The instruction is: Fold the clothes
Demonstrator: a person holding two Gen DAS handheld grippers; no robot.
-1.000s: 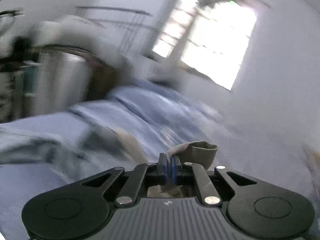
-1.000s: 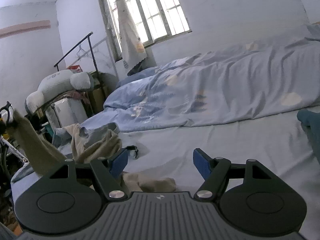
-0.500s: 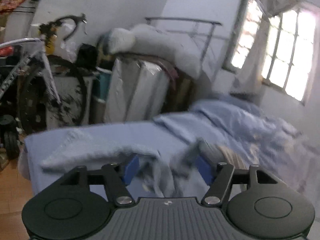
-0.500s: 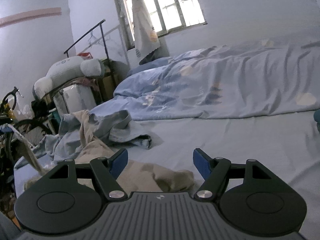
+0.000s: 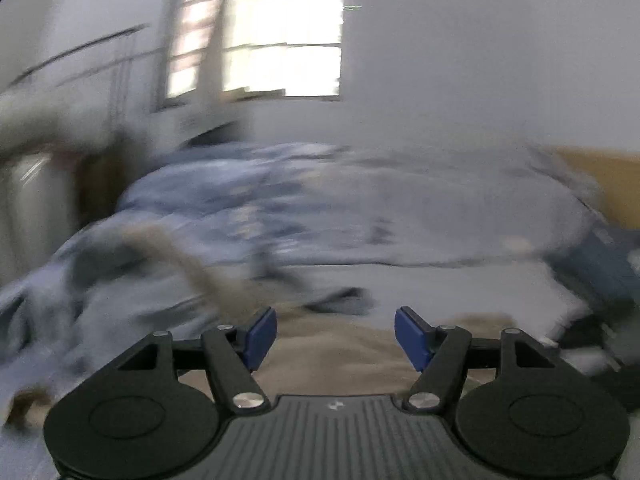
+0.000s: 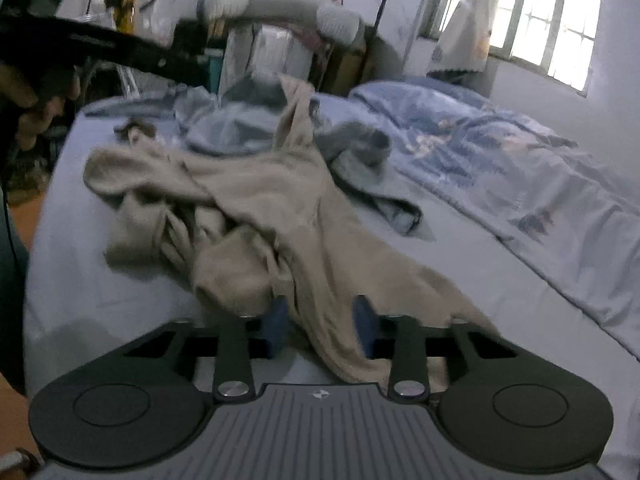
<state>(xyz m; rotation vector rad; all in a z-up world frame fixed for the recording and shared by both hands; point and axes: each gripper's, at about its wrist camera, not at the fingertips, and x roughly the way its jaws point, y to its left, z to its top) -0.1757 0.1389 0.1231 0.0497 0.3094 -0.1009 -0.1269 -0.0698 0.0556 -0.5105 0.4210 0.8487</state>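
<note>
Pale blue bed sheet [image 6: 500, 288], beige garment [image 6: 280, 208], bright window [image 6: 560, 20], left gripper [image 5: 335, 336] spread, right gripper [image 6: 320, 328] closing around garment.

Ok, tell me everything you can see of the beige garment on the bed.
The beige garment is soft, knit-looking cloth lying crumpled and twisted on the light blue sheet. One end is bunched in folds, another drapes up over a grey-blue garment. Its near end runs between the right tongs, whose jaws have just been closing around it.

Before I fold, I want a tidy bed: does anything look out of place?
Yes. The beige garment lies crumpled and twisted across the bed, one end draped over a heap of blue clothes. Nothing looks spilled or damaged.
</note>
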